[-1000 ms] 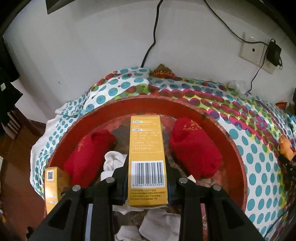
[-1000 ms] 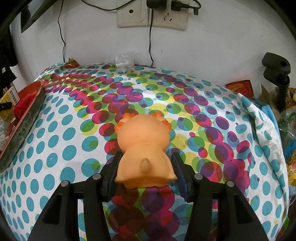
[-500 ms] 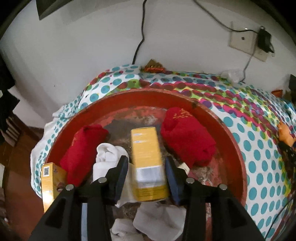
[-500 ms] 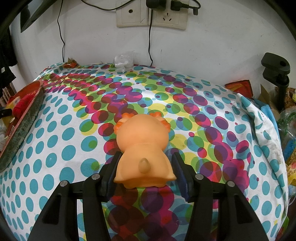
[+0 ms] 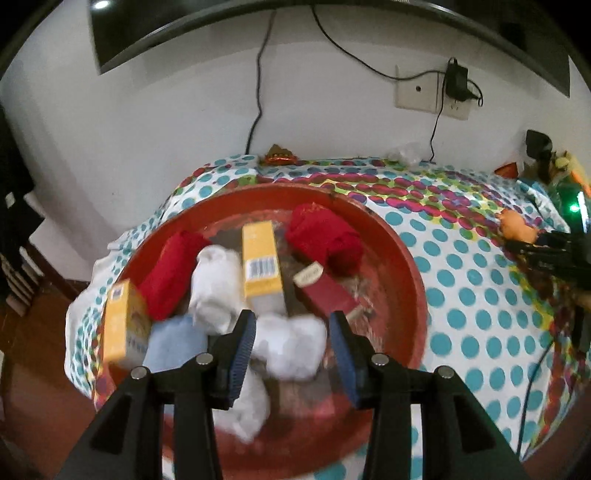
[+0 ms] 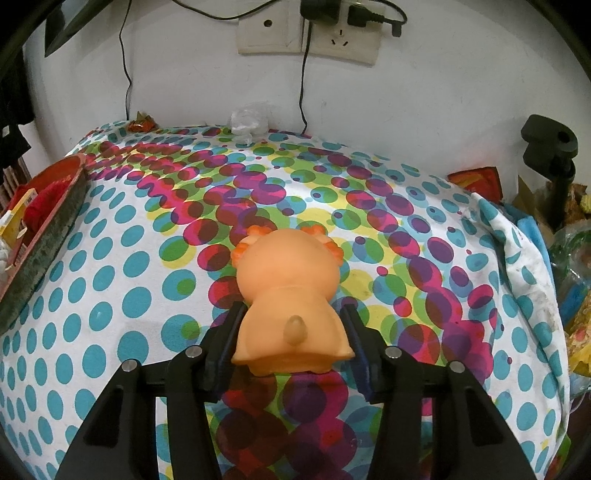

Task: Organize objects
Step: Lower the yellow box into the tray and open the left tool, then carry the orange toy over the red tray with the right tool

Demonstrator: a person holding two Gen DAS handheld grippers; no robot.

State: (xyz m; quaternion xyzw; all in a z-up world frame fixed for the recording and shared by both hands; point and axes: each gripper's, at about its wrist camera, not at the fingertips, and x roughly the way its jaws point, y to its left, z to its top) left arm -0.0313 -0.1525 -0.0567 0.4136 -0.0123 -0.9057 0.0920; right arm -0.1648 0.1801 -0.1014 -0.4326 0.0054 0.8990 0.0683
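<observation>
Left gripper (image 5: pixel 291 332) fingers spread, empty, above red basin (image 5: pixel 413 280); right gripper (image 6: pixel 291 332) fingers closing, pinching orange toy (image 6: pixel 291 288).

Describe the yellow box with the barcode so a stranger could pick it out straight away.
Find the big round red tray on the dotted tablecloth. Near its middle a yellow box lies flat between white socks and a dark red box. Unlike the other yellow box at the tray's left edge, it shows a barcode.

White wall (image 6: pixel 443 110) behind w/ sockets (image 6: pixel 308 35) top centre & cords hanging, dark screen (image 5: pixel 155 33) upper left, brown wood floor (image 5: pixel 33 354) lower left.
</observation>
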